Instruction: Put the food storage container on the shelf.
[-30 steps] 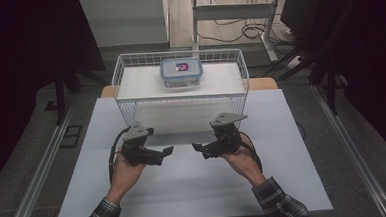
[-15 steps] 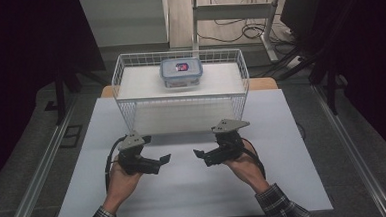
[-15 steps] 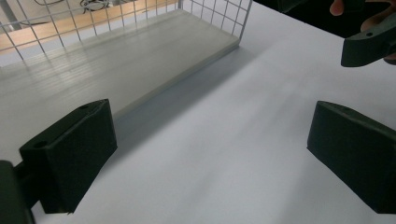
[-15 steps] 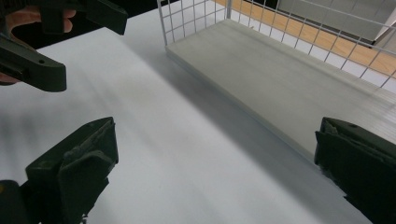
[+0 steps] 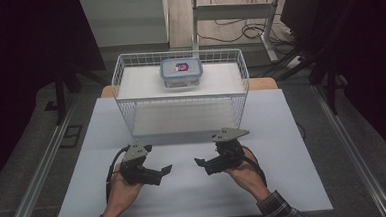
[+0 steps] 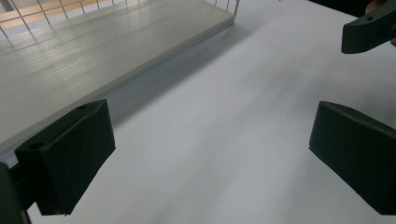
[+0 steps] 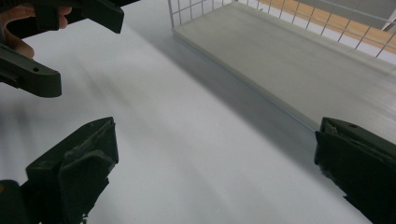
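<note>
You are holding two empty grippers low over the near half of a white table, jaws pointing toward each other.

Nearest you, your left gripper is sitting with its jaws spread wide and nothing between them; your right gripper is doing the same, tips near each other but apart, which looks like a ready pose. Both are hovering over the bare table, though contact is hard to judge. Farther off, a white wire basket is standing across the table, its near side just beyond the grippers. At its far end a lidded plastic container is resting on a raised shelf, well apart from both grippers.
</note>
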Demonstrator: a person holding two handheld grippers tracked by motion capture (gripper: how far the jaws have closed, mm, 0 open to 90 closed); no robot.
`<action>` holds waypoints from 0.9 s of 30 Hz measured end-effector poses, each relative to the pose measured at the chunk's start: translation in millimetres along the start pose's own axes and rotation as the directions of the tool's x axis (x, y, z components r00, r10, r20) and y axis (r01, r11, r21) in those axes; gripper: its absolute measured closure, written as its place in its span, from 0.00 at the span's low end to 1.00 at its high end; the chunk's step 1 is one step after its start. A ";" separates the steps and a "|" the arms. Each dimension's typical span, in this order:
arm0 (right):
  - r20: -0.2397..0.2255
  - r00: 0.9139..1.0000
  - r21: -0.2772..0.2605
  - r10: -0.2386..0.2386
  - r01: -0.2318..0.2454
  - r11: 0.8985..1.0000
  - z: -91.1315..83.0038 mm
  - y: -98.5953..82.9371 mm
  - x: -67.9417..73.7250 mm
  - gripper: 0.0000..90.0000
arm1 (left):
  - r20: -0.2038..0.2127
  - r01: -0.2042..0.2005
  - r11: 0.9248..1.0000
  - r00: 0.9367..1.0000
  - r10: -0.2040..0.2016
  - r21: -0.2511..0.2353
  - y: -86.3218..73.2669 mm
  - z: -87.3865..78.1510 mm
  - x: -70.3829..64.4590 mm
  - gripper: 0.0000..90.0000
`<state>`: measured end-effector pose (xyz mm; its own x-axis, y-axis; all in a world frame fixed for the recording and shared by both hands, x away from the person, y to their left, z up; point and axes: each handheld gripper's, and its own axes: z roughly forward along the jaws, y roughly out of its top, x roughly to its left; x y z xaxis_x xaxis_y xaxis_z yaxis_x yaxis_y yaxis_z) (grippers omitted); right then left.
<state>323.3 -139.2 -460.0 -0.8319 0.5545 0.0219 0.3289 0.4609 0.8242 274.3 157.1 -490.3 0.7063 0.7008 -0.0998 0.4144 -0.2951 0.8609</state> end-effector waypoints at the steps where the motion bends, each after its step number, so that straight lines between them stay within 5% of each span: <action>1: -0.001 1.000 0.003 -0.001 0.001 1.000 -0.1 -1.4 0.7 0.00 | -0.001 -0.004 1.000 1.000 0.004 0.001 -1.3 -0.4 -0.4 0.00; 27: 0.020 1.000 0.047 0.006 -0.007 0.999 -17.3 -36.1 3.8 0.00 | -0.038 0.021 0.999 0.999 -0.020 0.033 -32.6 -22.8 2.0 0.00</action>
<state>300.6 -165.7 -479.9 -0.8207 0.5712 0.0160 0.3556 0.4886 0.7968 249.1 183.0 -507.2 0.6757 0.7306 -0.0983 0.4481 -0.3012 0.8417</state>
